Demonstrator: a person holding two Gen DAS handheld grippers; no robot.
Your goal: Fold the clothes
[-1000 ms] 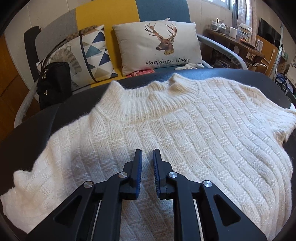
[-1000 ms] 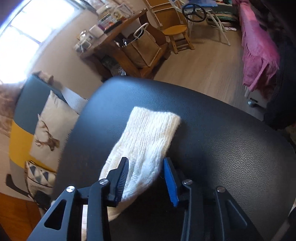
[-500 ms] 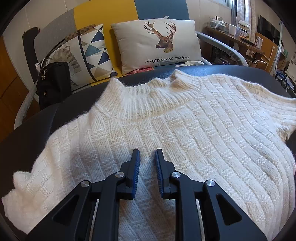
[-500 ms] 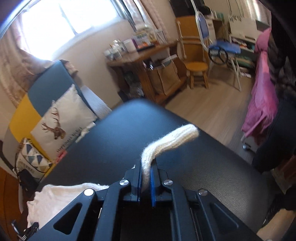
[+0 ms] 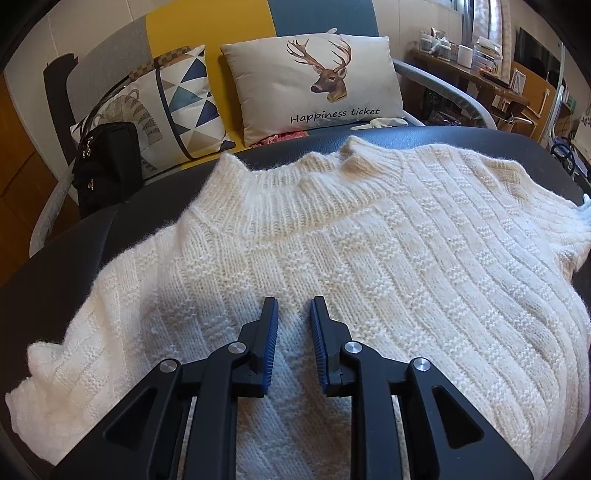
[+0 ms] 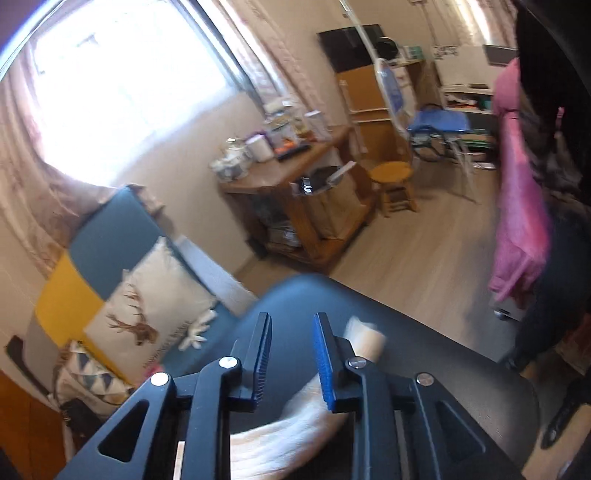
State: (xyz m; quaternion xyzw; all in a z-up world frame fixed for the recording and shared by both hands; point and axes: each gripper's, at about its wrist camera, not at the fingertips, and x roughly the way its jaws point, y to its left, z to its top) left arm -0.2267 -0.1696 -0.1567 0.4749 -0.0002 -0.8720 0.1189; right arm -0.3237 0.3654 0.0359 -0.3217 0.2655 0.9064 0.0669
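sweater (image 5: 332, 258), cream knit, lies spread flat on the black table (image 5: 74, 266), collar toward the far edge. left gripper (image 5: 293, 306) hangs just above the chest panel, pointing steeply down; its jaws stand slightly apart, have just been opening a little, and grip nothing, with only the knit surface showing below the gap. right gripper (image 6: 291, 321) is above the table (image 6: 461, 376), tilted and motion-blurred; its jaws have just been opening and are now released, blue pads clear of the cloth. sleeve (image 6: 295, 424) of the sweater shows blurred below and behind the right jaws, its cuff end near the right finger, not pinched. beyond the table stands a sofa (image 5: 221, 29) carrying a deer cushion (image 5: 314, 85), a triangle-pattern cushion (image 5: 177, 99) and a black bag (image 5: 107, 162). further off, a wooden desk (image 6: 295, 173) and a stool (image 6: 391, 173) stand by the window (image 6: 122, 85).
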